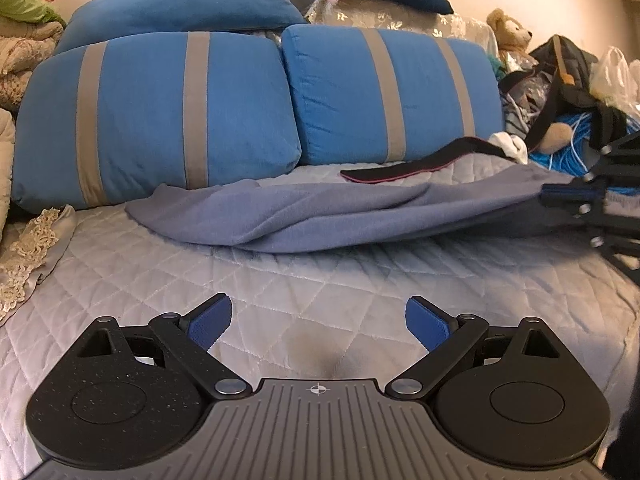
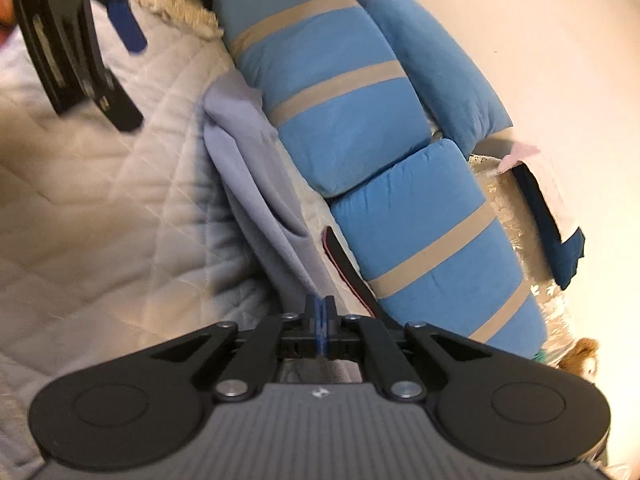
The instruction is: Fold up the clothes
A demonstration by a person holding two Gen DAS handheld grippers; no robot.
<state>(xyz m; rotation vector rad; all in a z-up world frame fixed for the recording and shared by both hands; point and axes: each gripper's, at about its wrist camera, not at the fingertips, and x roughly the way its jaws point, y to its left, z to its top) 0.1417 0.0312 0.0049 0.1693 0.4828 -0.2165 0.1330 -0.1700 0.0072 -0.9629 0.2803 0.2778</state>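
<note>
A lavender-grey garment [image 1: 320,216] lies stretched across the quilted bed [image 1: 304,292], in front of the striped blue pillows. Its right end is lifted off the quilt and pinched in my right gripper [image 1: 550,194], which enters from the right edge. In the right wrist view that gripper [image 2: 320,312] is shut on the garment [image 2: 256,184], the cloth running away from its blue pads. My left gripper [image 1: 319,322] hovers open above bare quilt, well short of the garment, with nothing between its fingers. From the right wrist view it shows at the top left [image 2: 120,28].
Two grey-striped blue pillows [image 1: 168,112] and a plain blue one line the back. A black strap with pink edging [image 1: 400,168] lies behind the garment. Clutter with a teddy bear [image 1: 510,34], bags and blue cord sits at the right; lace-trimmed cloth [image 1: 28,256] at the left.
</note>
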